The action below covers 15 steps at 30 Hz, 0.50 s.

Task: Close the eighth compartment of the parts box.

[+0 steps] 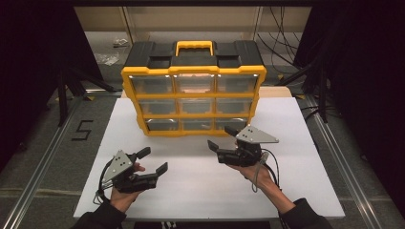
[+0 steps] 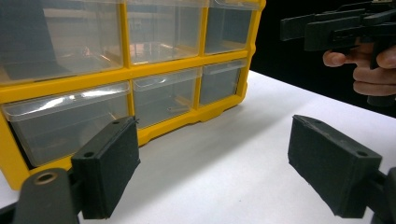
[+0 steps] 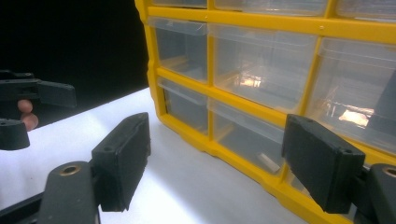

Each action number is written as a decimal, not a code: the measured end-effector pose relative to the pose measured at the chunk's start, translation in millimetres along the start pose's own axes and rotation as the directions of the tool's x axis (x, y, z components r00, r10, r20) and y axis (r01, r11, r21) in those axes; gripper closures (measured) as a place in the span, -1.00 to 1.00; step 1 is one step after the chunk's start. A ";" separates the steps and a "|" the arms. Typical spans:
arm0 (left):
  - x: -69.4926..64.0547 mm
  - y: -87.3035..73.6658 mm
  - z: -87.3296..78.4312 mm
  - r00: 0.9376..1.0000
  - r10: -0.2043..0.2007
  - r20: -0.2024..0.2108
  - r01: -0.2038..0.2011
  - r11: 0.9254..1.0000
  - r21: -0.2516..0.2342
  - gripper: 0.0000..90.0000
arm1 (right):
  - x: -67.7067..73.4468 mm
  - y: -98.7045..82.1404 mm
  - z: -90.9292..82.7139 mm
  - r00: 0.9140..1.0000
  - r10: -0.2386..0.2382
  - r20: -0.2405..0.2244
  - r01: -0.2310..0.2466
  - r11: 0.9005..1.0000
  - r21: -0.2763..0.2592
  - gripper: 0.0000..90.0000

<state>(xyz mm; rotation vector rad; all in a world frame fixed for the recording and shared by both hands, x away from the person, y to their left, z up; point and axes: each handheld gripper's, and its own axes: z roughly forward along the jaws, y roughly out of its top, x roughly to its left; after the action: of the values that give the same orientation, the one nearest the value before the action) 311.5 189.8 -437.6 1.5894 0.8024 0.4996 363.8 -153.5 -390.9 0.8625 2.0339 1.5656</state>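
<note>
Left gripper (image 1: 155,161): held low at the near-left of the white table (image 1: 296,191), jaws spread wide with nothing between them, pointing toward the cabinet; well apart from it.

Drawer cabinet (image 1: 193,114): yellow frame, black top with a yellow handle (image 1: 194,46), nine clear drawers in three rows; stands upright at the far middle of the table. In the left gripper view, a small pale item (image 2: 175,108), possibly a stick, lies in the bottom middle drawer (image 2: 166,100); too blurred to identify.

Right gripper (image 1: 222,137): just before the cabinet's lower right corner, jaws released and empty, near the bottom right drawer (image 1: 230,124), not touching it.
</note>
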 end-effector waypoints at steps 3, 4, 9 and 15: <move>-0.4 -0.1 0.1 1.000 0.000 0.001 0.000 1.000 0.000 -0.65 | -0.8 -1.0 -3.5 1.000 0.002 0.003 -0.002 1.000 -0.005 -0.46; -0.6 -0.1 0.0 1.000 0.000 0.002 0.000 1.000 -0.001 -0.65 | -1.0 -1.3 -4.3 1.000 0.000 0.004 0.000 1.000 -0.007 -0.46; -0.3 -0.1 0.0 1.000 -0.001 0.001 0.001 1.000 -0.001 -0.65 | -0.5 -3.3 -7.9 1.000 -0.001 0.009 0.002 1.000 -0.012 -0.46; -0.3 0.0 -0.2 1.000 -0.001 0.001 0.001 1.000 -0.002 -0.65 | -1.3 -6.7 -10.8 1.000 -0.002 0.016 0.002 1.000 -0.010 -0.47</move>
<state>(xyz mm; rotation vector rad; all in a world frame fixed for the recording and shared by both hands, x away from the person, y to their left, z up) 311.2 189.7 -437.5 1.5871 0.8018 0.4990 356.1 -163.1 -394.5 0.8657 2.0134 1.5621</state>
